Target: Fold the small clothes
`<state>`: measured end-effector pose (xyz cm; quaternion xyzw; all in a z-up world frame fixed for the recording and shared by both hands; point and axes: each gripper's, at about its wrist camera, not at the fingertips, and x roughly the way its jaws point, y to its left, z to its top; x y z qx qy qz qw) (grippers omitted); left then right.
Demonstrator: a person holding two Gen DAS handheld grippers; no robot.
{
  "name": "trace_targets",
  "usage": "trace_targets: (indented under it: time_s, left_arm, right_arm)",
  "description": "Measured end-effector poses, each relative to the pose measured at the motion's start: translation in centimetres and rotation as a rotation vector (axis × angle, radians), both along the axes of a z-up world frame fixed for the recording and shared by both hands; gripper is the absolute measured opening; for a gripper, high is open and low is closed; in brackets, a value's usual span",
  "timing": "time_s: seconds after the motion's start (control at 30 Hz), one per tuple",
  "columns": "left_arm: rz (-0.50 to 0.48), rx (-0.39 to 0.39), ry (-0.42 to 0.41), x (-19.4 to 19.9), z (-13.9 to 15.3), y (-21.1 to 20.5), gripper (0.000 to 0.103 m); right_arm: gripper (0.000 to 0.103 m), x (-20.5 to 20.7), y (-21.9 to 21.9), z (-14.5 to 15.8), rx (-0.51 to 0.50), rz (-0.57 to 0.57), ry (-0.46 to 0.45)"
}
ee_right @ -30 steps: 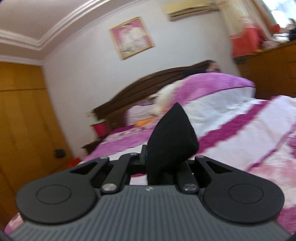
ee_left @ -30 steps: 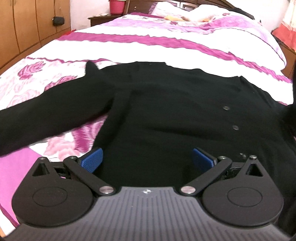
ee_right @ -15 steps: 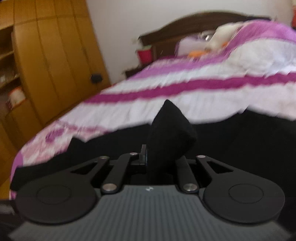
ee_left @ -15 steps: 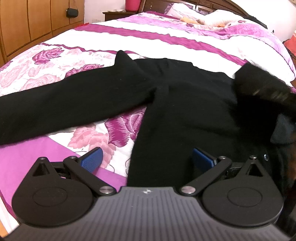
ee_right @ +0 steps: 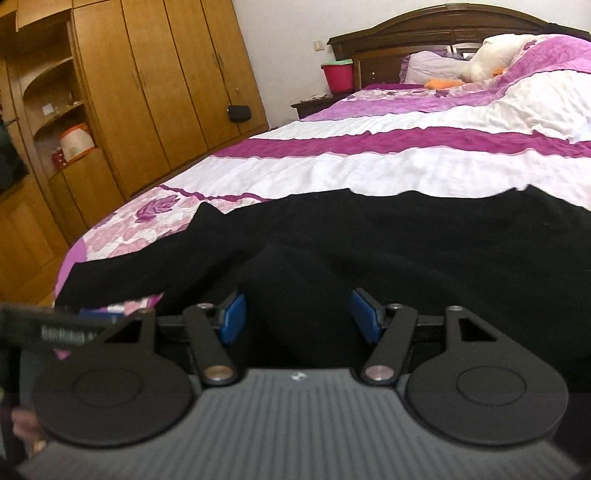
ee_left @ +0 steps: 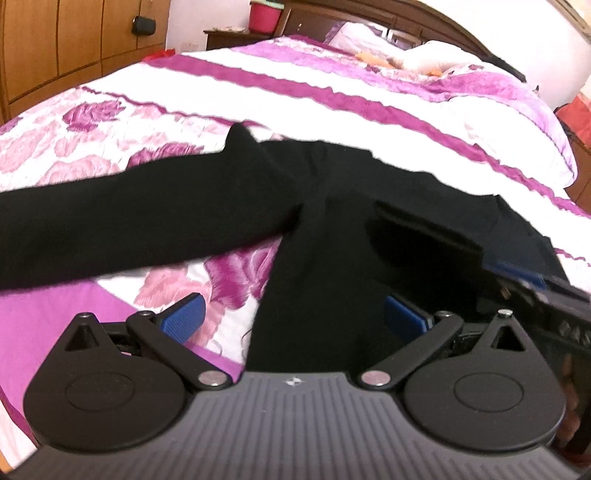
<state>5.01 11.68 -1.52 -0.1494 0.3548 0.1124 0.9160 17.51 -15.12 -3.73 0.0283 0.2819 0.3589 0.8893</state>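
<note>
Both jaws of my left hand-held gripper (ee_left: 295, 319) stand spread, empty, low over the hem of the black top (ee_left: 332, 240). My right hand-held gripper (ee_right: 300, 317) is spread too, its blue pads (ee_right: 233, 317) either side of a bunched fold without gripping it. That top lies flat across the bed (ee_right: 369, 170), one sleeve (ee_left: 129, 221) stretched out left over the floral quilt.

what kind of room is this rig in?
A home bedroom, almost certainly. The black garment lies on a made bed with a pink-and-white floral bedspread, backed by a carved dark wood headboard. A wall of wooden wardrobes stands alongside, and a pillow sits at the head.
</note>
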Motion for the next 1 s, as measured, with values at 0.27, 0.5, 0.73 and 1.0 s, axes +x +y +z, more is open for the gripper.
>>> trace_targets:
  time_s: [0.27,0.5,0.73,1.0]
  left_arm:
    - [-0.052,-0.037,-0.076,2.0,2.4,-1.4,0.103]
    - [-0.082,0.032,-0.065,6.6,1.6,-2.8,0.103]
    - [-0.036,0.04,-0.025,10.1,-0.5,-2.1,0.103]
    - [-0.02,0.039,-0.001,11.3,-1.8,-1.4,0.103]
  right_arm:
    - [0.066,0.2,-6.0,-0.6,-0.076,-0.056,0.015]
    - [0.066,2.0,-10.9,0.0,-0.101,-0.16,-0.013]
    - [0.066,7.6,-15.5,-0.4,-0.119,-0.369,0.004]
    - [0.066,14.2,-17.8,-2.3,-0.037,-0.489,0.091]
